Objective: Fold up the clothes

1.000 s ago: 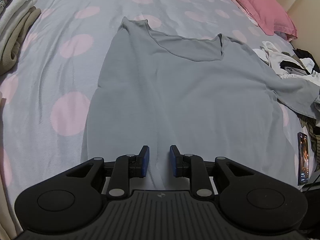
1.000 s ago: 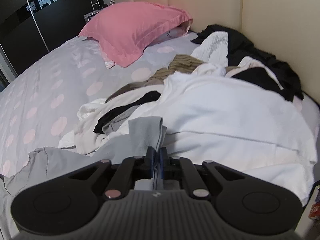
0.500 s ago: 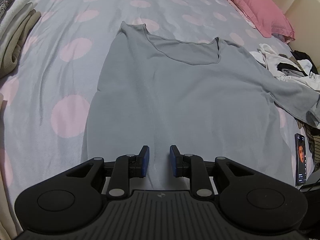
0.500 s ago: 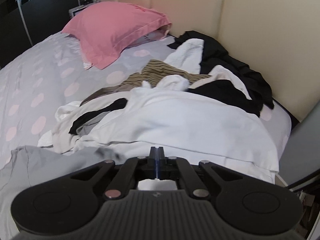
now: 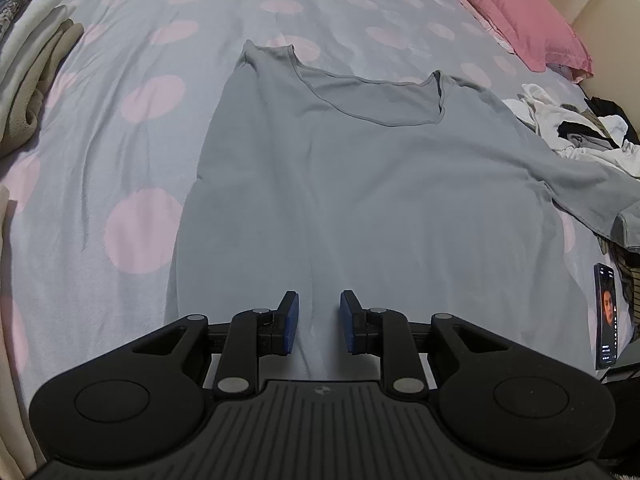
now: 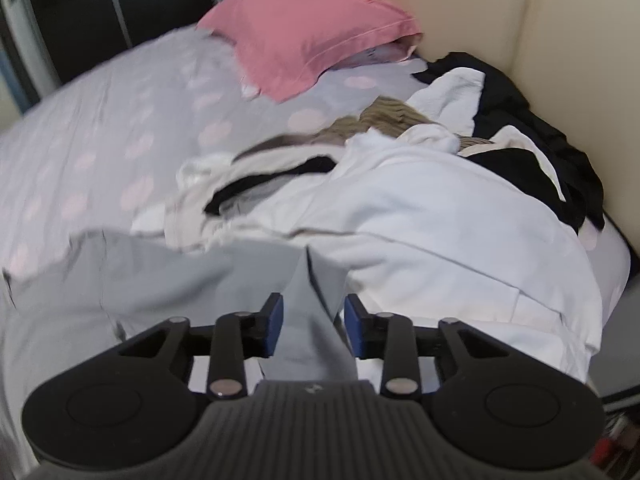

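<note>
A grey T-shirt (image 5: 360, 184) lies spread flat on the spotted bed cover, neckline away from me. Its left side is folded inward. Its right sleeve (image 5: 592, 196) stretches out toward the clothes pile. My left gripper (image 5: 319, 322) hovers open over the shirt's hem, nothing between its blue pads. In the right wrist view the grey sleeve (image 6: 312, 312) lies between the fingers of my right gripper (image 6: 314, 326), which stands open and is not clamped on it. The rest of the shirt (image 6: 120, 276) spreads to the left there.
A heap of white, black and striped clothes (image 6: 420, 184) fills the bed's right side against the beige headboard (image 6: 560, 20). A pink pillow (image 6: 312, 36) lies beyond. Folded towels (image 5: 28, 72) sit at the far left. A lit phone (image 5: 606, 316) lies at the bed's right edge.
My right gripper was shut on the grey sleeve, pulled it outward, and has now opened, leaving the sleeve lying between its fingers. The left gripper stays open and hardly moves.
</note>
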`<state>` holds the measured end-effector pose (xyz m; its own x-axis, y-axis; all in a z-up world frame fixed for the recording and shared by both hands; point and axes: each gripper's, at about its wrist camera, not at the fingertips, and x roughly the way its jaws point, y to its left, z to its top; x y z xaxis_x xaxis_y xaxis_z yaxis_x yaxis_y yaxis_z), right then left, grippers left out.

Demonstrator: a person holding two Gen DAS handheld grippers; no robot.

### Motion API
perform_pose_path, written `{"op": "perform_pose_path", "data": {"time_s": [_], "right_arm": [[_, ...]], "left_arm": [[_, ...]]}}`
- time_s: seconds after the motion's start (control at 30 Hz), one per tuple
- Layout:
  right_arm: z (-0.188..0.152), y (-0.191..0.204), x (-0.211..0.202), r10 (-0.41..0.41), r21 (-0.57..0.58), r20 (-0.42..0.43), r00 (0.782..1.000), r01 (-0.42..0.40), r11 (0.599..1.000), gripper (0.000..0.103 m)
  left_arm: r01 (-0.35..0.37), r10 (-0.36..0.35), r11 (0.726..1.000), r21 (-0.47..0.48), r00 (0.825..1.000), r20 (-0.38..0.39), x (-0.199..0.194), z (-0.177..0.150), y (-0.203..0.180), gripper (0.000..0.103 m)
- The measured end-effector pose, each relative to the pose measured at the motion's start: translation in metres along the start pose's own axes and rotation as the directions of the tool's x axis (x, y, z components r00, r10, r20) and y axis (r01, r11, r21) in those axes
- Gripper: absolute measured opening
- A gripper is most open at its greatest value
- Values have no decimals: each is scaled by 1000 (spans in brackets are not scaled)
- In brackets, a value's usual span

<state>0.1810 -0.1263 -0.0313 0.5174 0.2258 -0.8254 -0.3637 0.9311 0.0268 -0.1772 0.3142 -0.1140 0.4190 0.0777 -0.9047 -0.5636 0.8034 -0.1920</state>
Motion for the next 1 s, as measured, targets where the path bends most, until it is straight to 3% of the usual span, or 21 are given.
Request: {"op": "perform_pose_path", "data": {"time_s": [0.37,0.4,0.43,0.47,0.73,0.87,1.0], "right_arm": [[-12,-2,22,-49,-58,-79,996,45,997,33],[-13,-3,25,-41,-52,-88,995,36,998,28],[-13,-2,24,-34,-53,-89,995,30,998,11],[-13,-2,20,-29,-56,-84,996,24,998,4],[0,-2,-18,-9,-71,-40,999,6,997,4],[24,-16,-43,-64,-74,-18,998,62,995,4],[44,-36,-52,-136,-66,-63,989,132,989,4]], "left_arm": [[2,-2,1000,4,1000,-5,1,0,-2,22],[4,-4,1000,5,1000,-4,1,0,-2,22],[5,-5,1000,5,1000,-3,1,0,-2,22],[5,-5,1000,5,1000,-3,0,0,-2,22],[-2,2,1000,-3,1000,-7,1,0,1,22],[2,-2,1000,7,1000,-8,2,0,-2,22],[-1,1,1000,4,1000,-6,1,-1,-1,22]]}}
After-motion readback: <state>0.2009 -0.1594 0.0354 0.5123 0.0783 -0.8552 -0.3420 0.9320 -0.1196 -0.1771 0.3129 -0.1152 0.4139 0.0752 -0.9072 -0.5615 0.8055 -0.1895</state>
